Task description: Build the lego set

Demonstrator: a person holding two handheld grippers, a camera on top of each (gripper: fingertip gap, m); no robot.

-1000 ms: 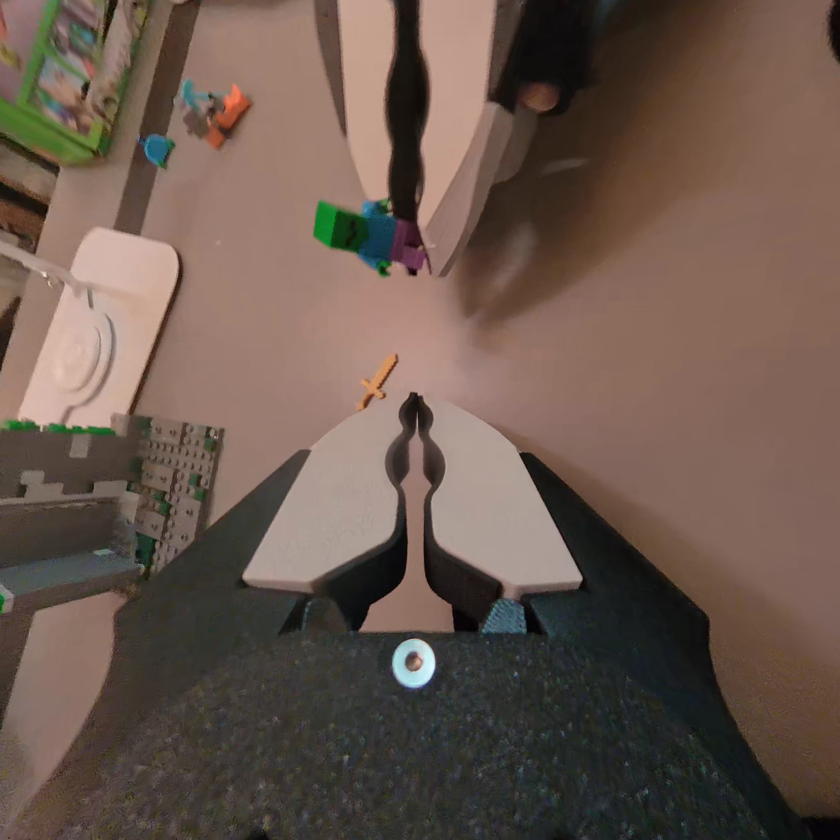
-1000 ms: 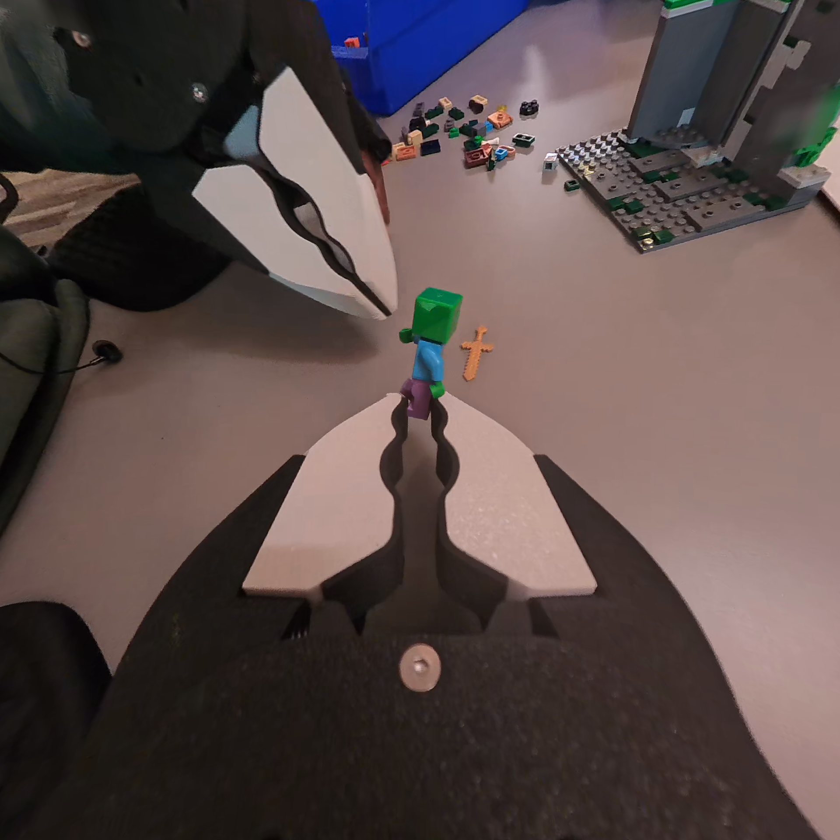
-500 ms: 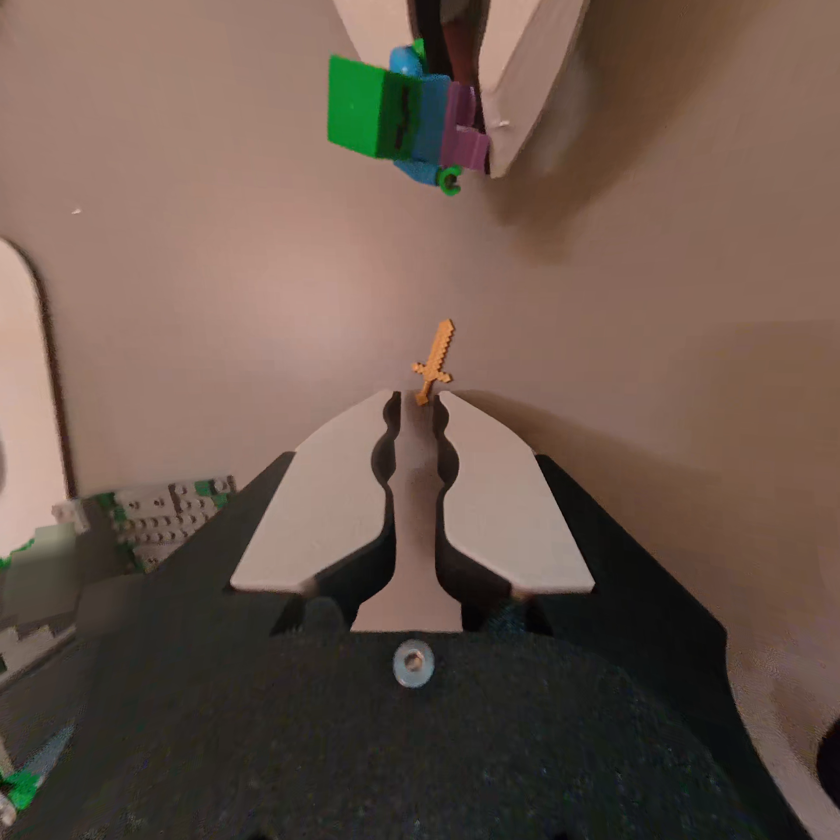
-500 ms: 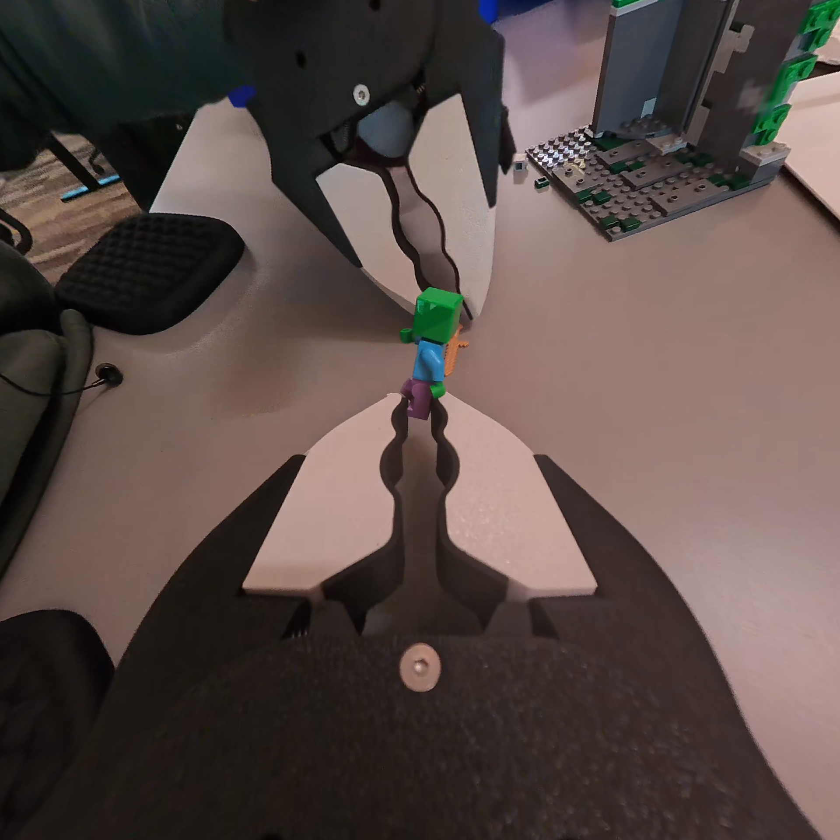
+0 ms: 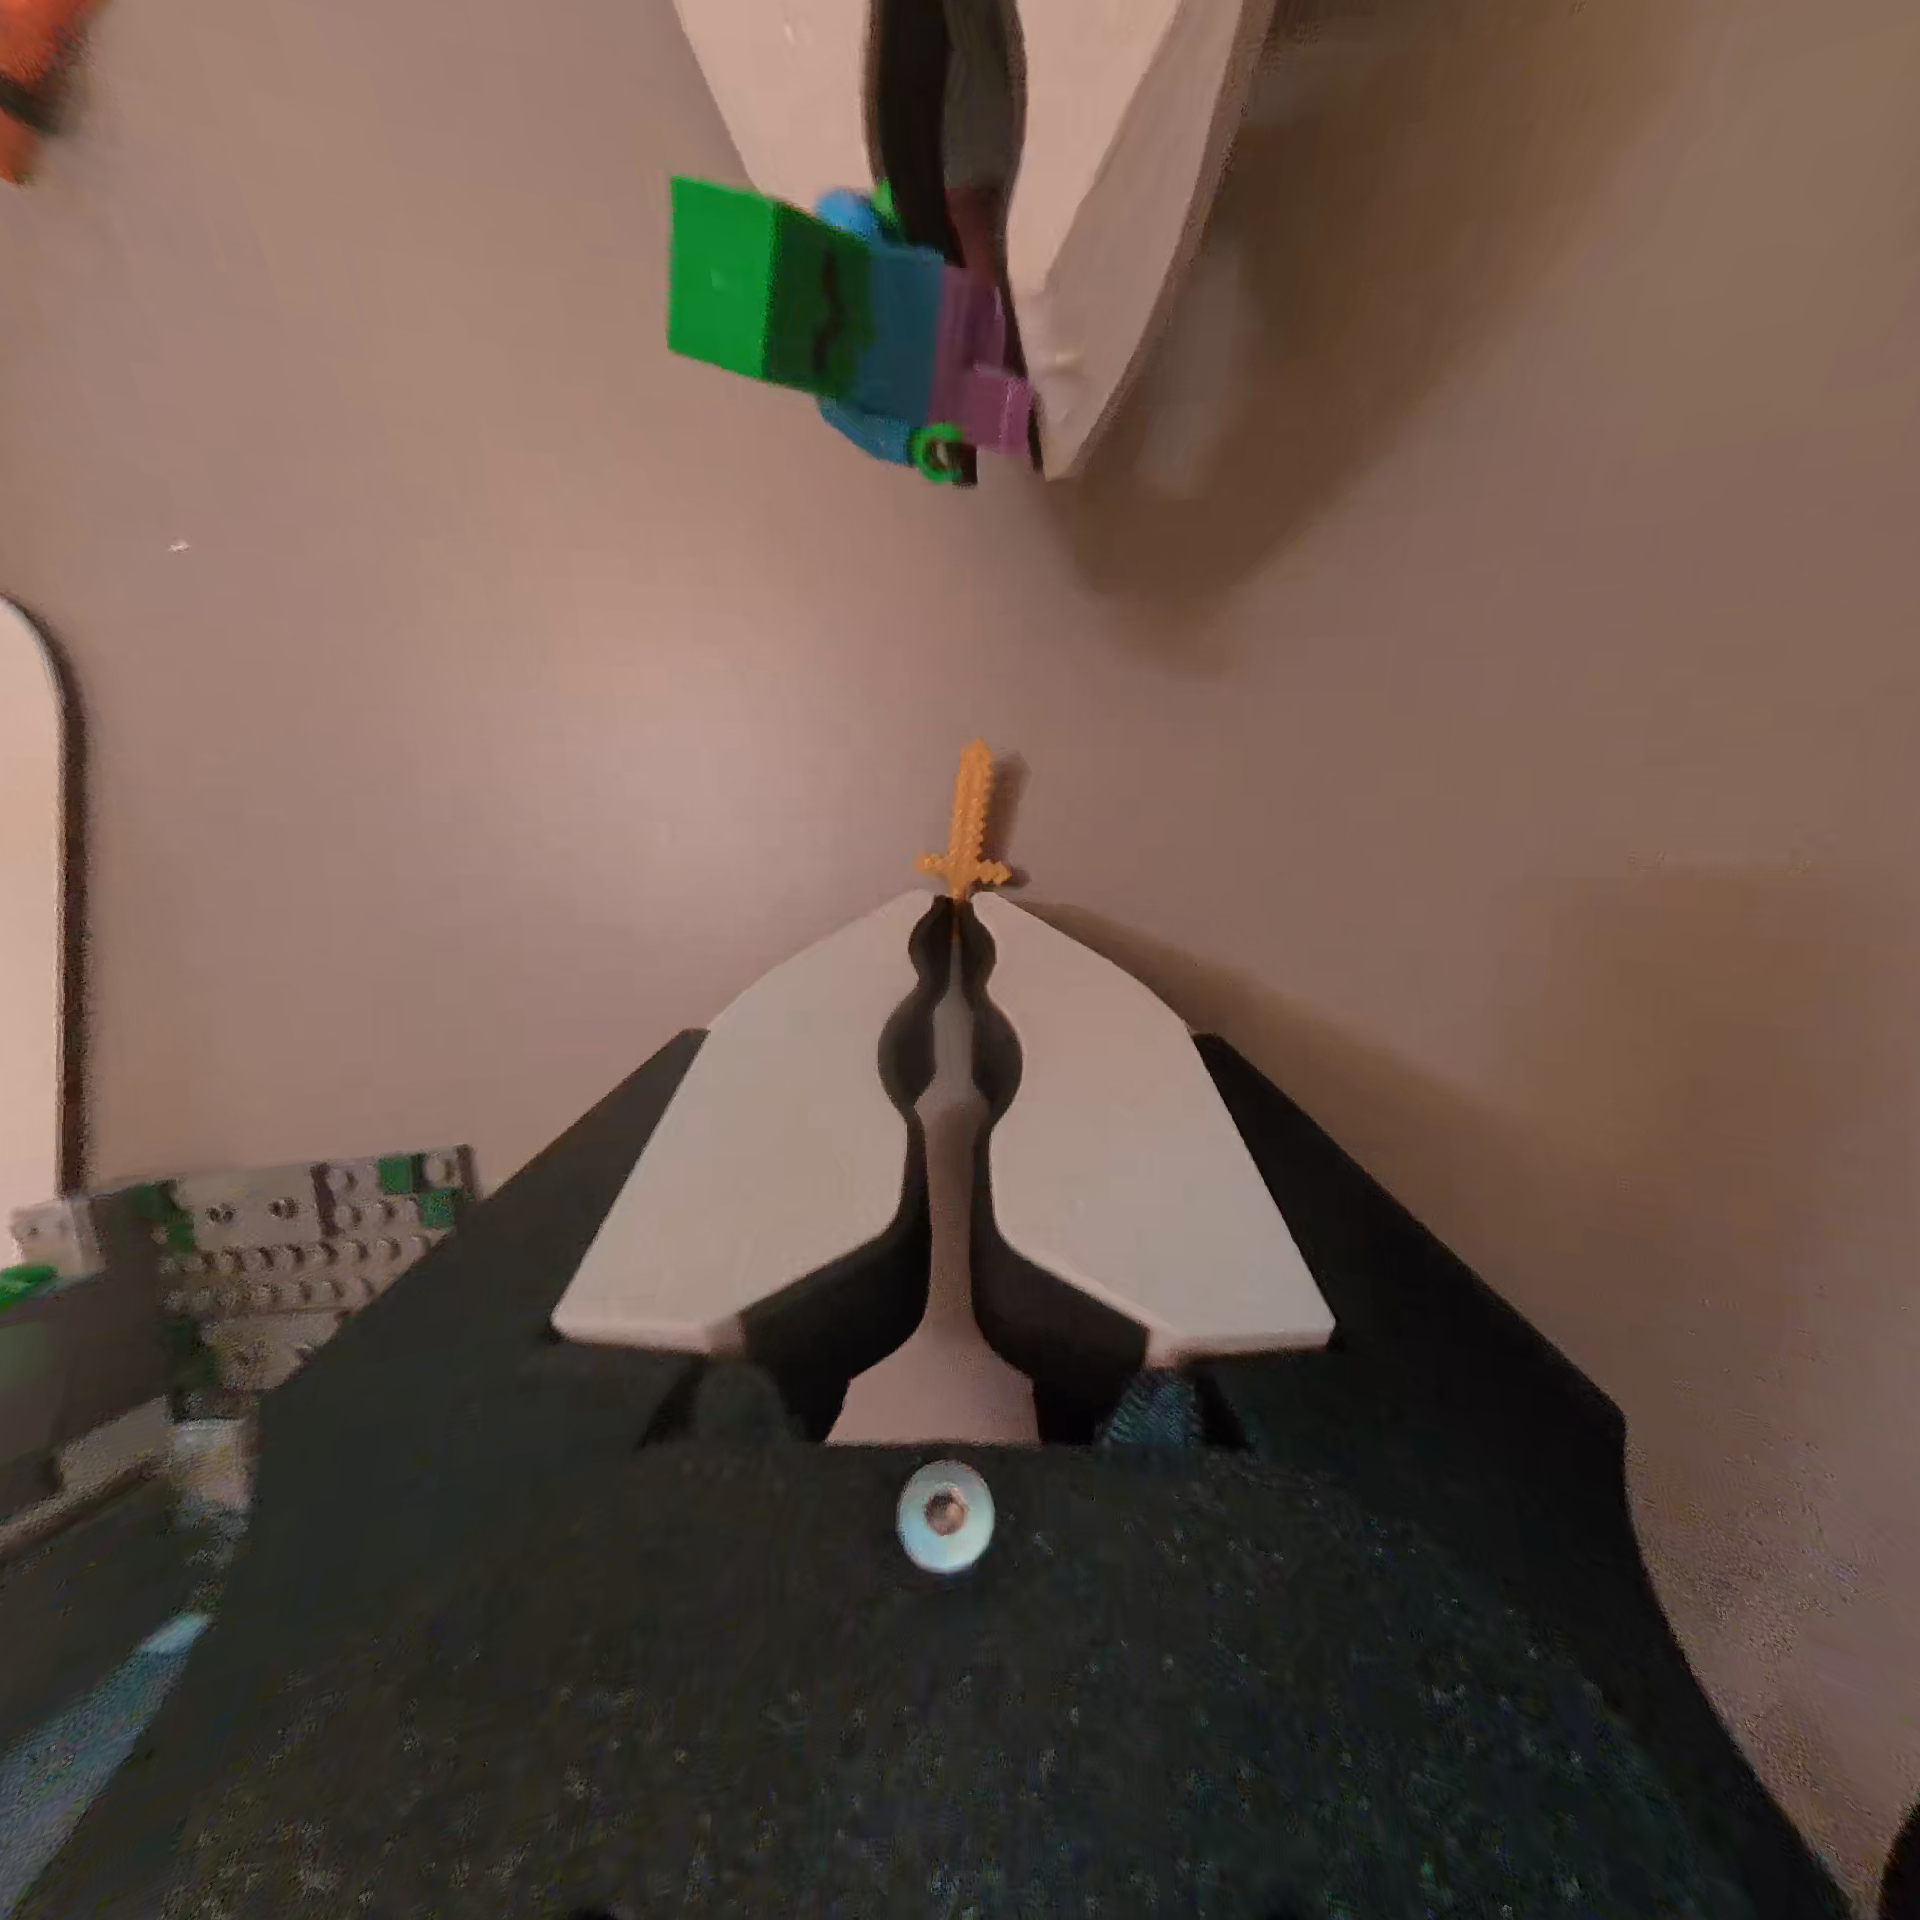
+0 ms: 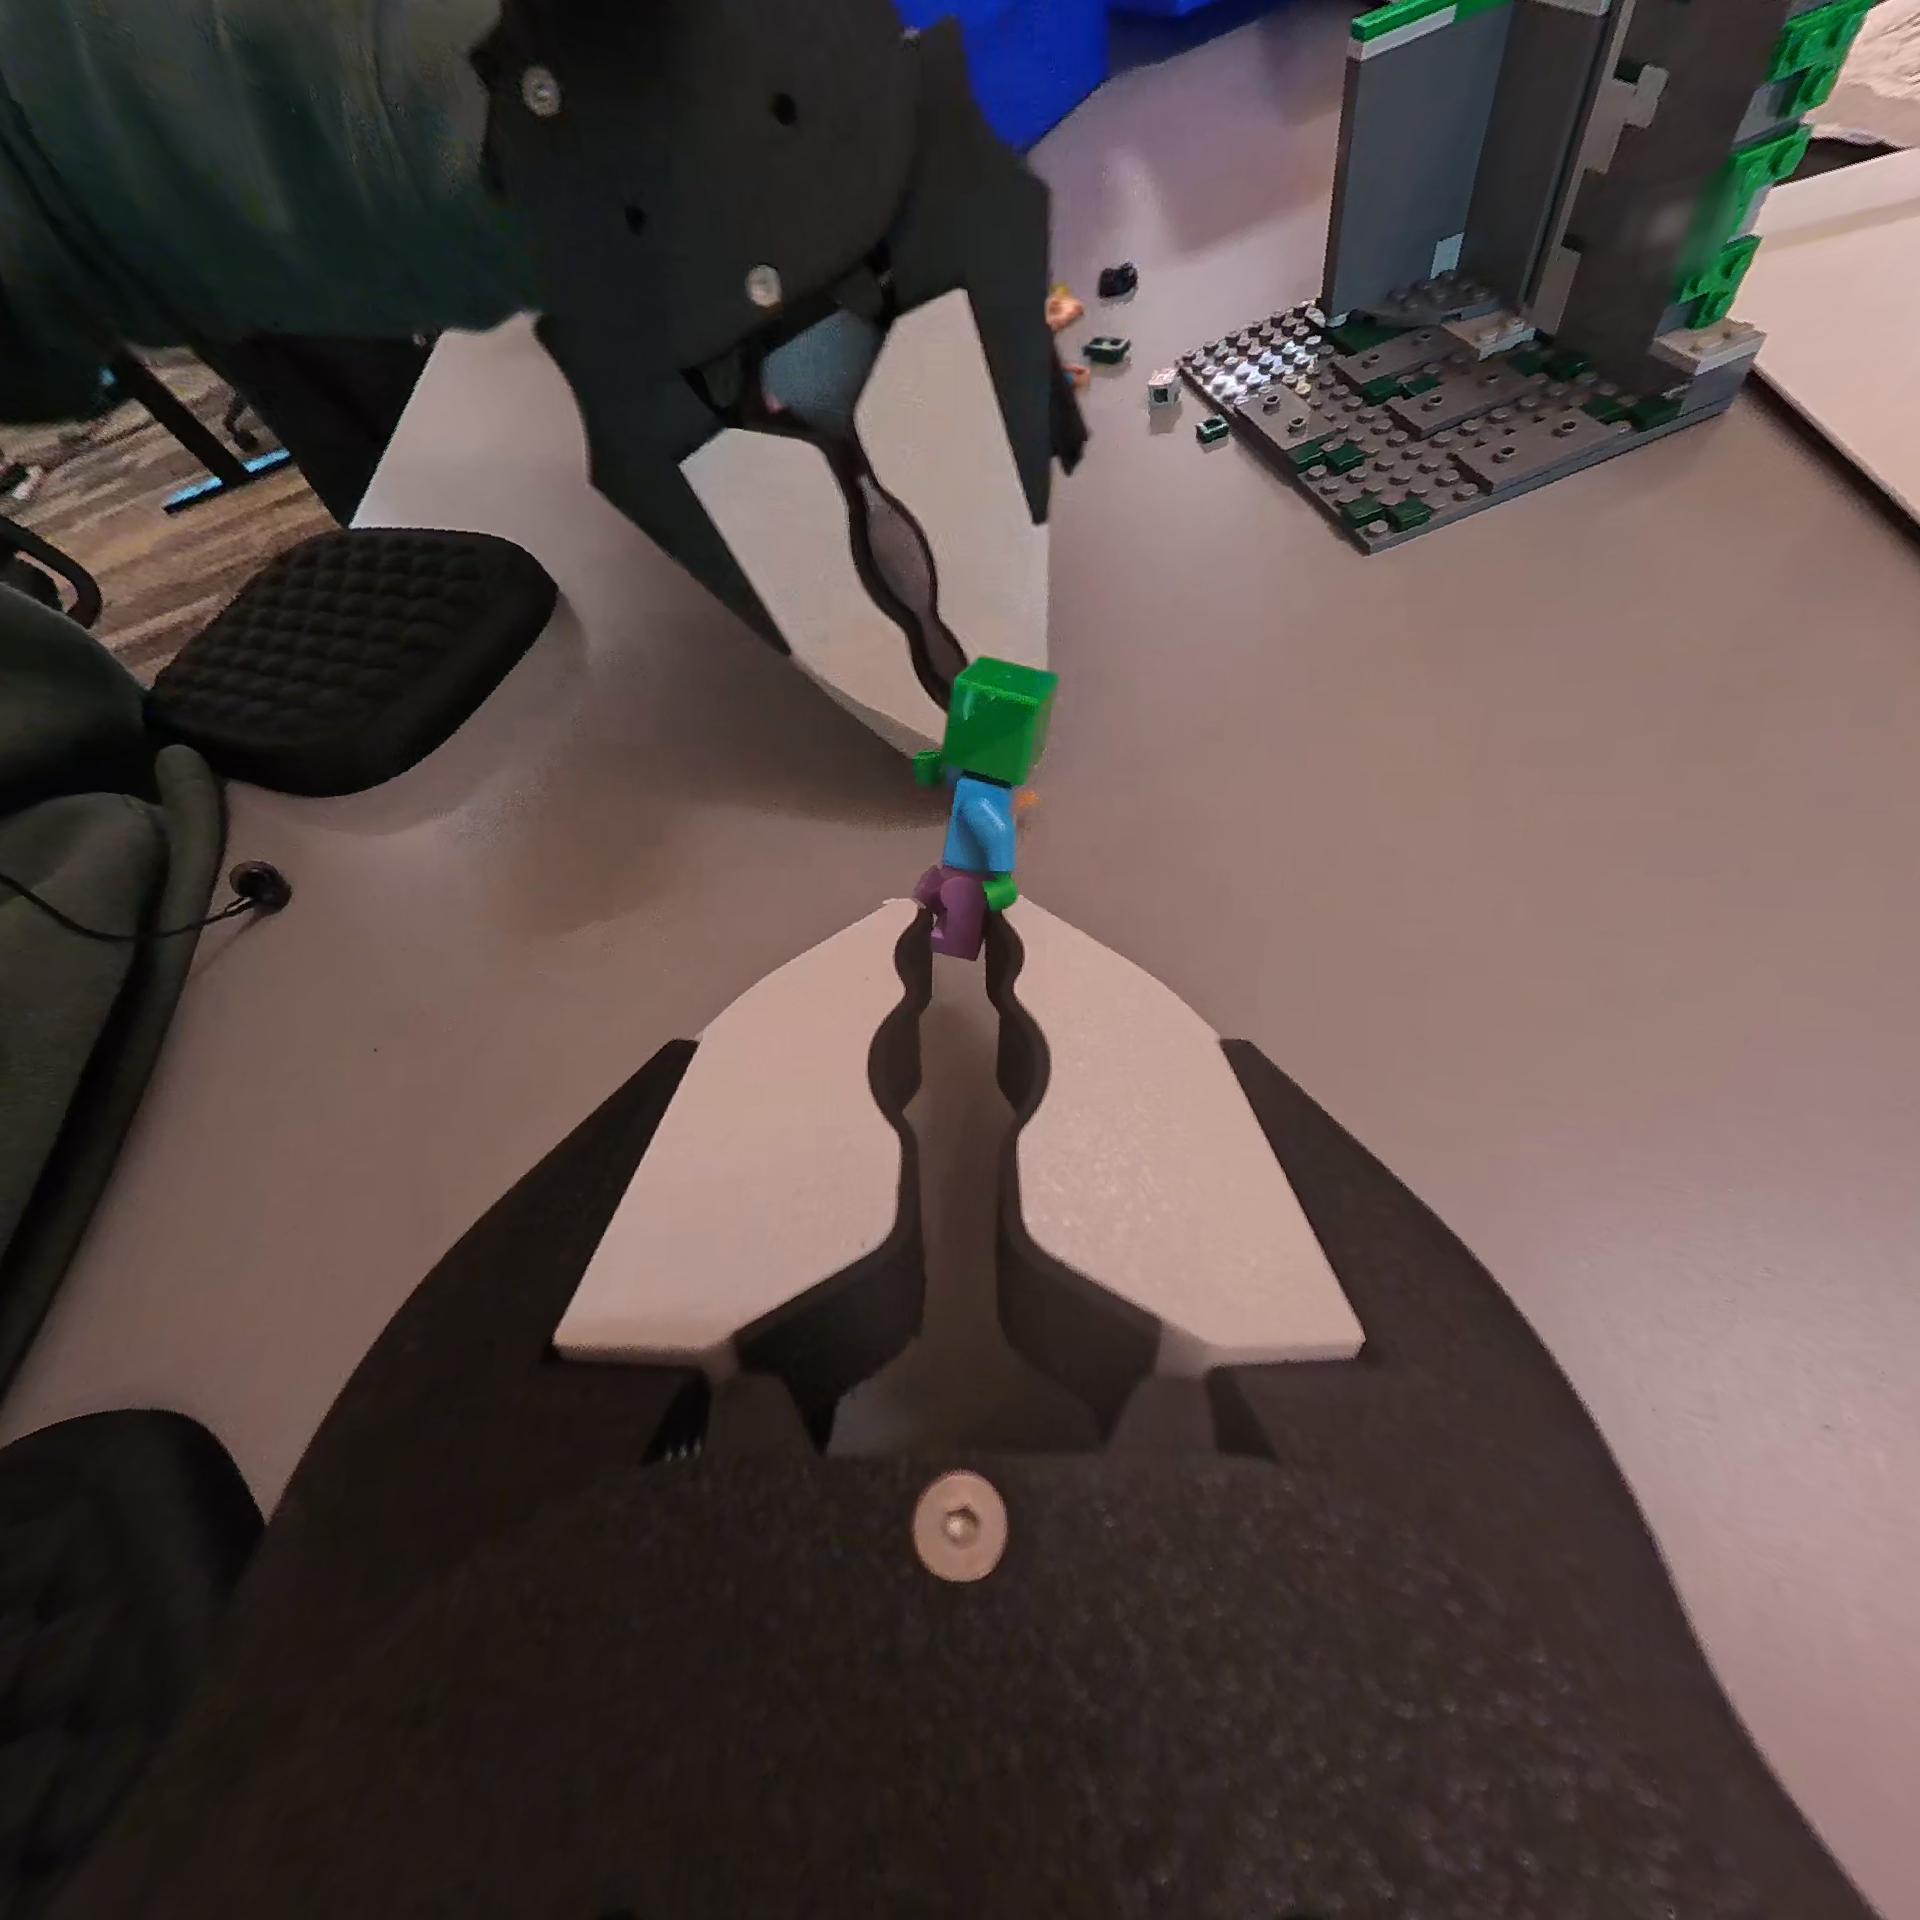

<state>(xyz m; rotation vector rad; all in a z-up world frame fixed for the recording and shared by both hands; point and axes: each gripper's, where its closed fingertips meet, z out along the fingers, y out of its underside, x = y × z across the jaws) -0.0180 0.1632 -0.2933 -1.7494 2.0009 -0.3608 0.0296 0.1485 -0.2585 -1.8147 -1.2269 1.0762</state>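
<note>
Our left tongs (image 5: pixel 961 906) are pinched shut on the hilt of the small gold sword (image 5: pixel 968 826), its blade lying out on the worktop (image 5: pixel 1558 727). Our right tongs (image 6: pixel 956 920) grip the zombie minifigure (image 6: pixel 982 805) by its purple legs, holding it just above the sword. The hilt is thin, so we judge it could twist or pop free as we lift. The figure's green hand (image 5: pixel 938 454) is tiny, and a skewed approach would miss the clip.
</note>
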